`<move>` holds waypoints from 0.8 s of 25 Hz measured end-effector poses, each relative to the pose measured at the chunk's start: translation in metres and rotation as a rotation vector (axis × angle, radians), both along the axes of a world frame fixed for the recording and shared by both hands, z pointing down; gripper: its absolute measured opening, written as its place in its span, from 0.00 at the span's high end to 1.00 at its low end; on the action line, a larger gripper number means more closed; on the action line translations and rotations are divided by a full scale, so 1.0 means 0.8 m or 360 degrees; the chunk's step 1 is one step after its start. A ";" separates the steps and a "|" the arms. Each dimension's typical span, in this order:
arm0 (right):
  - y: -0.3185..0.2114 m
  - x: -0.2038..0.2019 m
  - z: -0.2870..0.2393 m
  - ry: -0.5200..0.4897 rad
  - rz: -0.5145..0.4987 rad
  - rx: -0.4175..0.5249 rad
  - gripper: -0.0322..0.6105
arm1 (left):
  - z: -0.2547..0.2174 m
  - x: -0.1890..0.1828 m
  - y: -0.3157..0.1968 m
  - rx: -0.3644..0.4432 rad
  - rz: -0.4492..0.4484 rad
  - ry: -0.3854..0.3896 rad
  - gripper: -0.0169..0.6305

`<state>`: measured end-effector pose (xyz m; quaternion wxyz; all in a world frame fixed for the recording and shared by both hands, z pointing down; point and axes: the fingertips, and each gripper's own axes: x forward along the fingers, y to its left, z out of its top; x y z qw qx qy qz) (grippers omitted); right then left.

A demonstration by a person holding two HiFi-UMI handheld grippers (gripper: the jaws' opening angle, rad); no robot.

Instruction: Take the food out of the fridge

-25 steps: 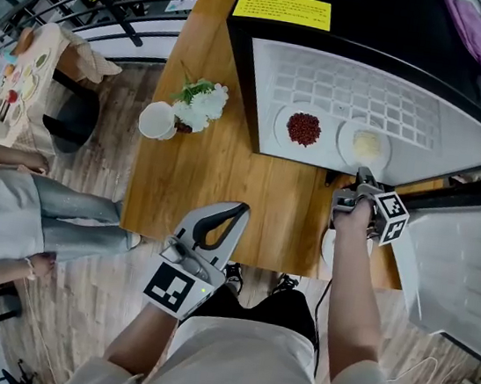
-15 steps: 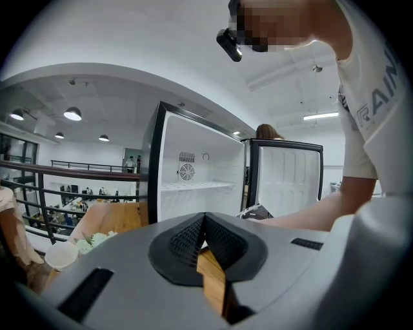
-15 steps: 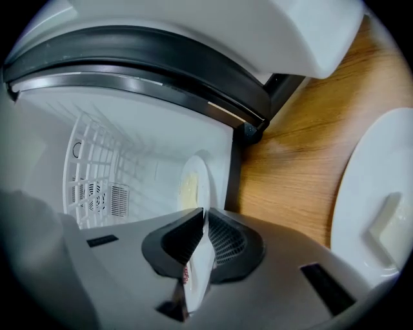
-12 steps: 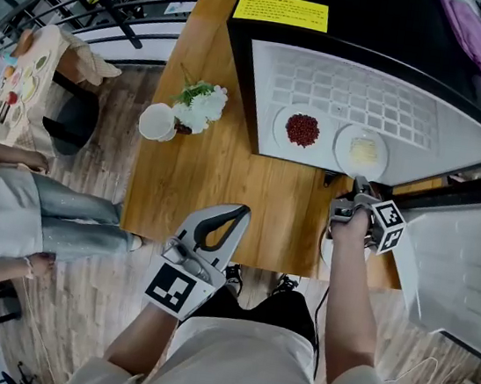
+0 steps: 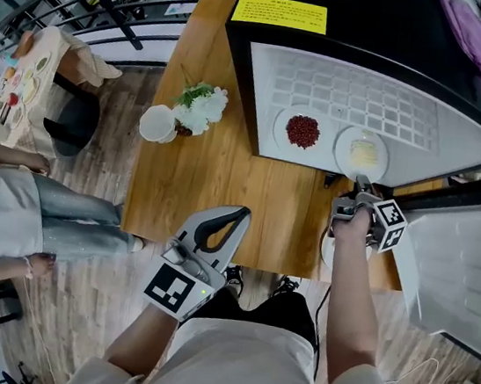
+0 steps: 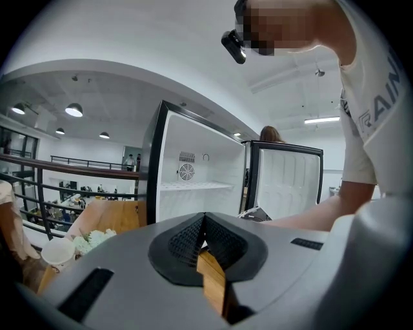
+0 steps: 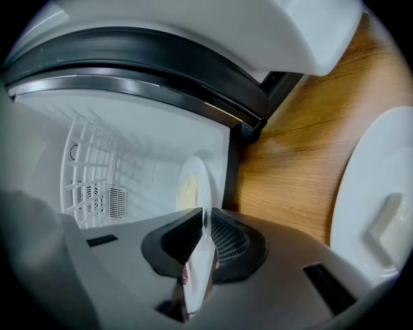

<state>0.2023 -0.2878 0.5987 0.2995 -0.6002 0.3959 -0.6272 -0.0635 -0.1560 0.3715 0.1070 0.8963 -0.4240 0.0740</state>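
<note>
Two white plates sit on the shelf of the open fridge [image 5: 352, 96]: one with red beans [image 5: 301, 130], one with pale yellow food [image 5: 362, 150]. My right gripper [image 5: 361, 188] is at the near rim of the pale-food plate. In the right gripper view that plate [image 7: 191, 187] stands edge-on between the pads, and the right gripper [image 7: 204, 222] is shut on its rim; the jaws have just been closing on it. My left gripper [image 5: 239, 213] hangs over the table's front edge, shut and empty. The left gripper [image 6: 204, 219] points toward the fridge.
The fridge stands on a wooden table [image 5: 216, 174] with its door [image 5: 466, 263] swung open at the right. Another white plate [image 7: 368, 200] lies on the table under my right hand. A cup [image 5: 156, 121] and flowers [image 5: 200, 104] stand at the left. A person [image 5: 7, 207] stands beside the table.
The right gripper has shifted slightly toward me at the pale-food plate's rim. The left gripper has kept still.
</note>
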 end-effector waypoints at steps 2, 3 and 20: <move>0.001 0.002 0.001 -0.0008 0.0003 -0.0005 0.88 | 0.001 0.000 0.000 -0.0007 0.0001 -0.0001 0.96; 0.001 0.002 0.001 -0.0009 0.0002 -0.0003 0.88 | 0.002 0.000 0.000 -0.0011 0.0000 0.0001 0.96; 0.012 -0.007 -0.053 -0.0118 0.0008 0.0322 0.91 | 0.003 -0.001 0.004 0.0022 0.0040 -0.0015 0.96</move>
